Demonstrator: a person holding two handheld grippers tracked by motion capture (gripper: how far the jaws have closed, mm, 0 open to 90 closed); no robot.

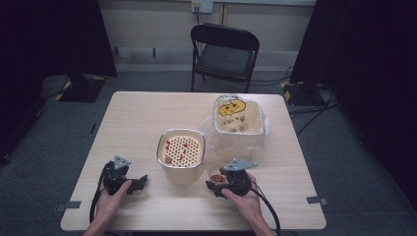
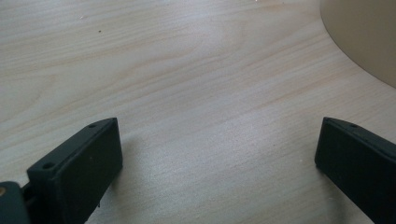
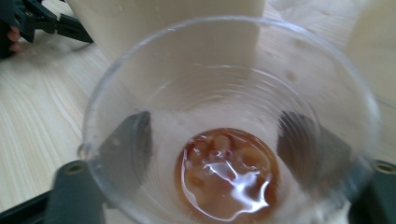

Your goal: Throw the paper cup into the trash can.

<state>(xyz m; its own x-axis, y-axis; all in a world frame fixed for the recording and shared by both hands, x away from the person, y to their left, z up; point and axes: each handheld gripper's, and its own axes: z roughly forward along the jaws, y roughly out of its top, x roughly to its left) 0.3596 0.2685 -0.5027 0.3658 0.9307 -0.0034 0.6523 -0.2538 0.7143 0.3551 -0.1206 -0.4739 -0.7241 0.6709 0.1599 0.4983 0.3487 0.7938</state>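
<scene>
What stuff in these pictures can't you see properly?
- Clear cup, right gripper view: its base is cut off by the bottom edge, and whether the jaws around it press its wall is unclear through the blurry plastic.
- Brown liquid, same view: the bits in it are too blurred to name.
- Strainer container, high view: the red bits on it are too small to identify.
- Lined bin, high view: the scraps at its bottom are too small.

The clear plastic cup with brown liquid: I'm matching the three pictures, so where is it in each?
High view: clear plastic cup lies lower centre-right, at the right gripper.
Left gripper view: not in it; there are bare table and the beige container's wall.
Right gripper view: the cup is at centre, between the fingers.
Shared landmark: the beige container.
</scene>
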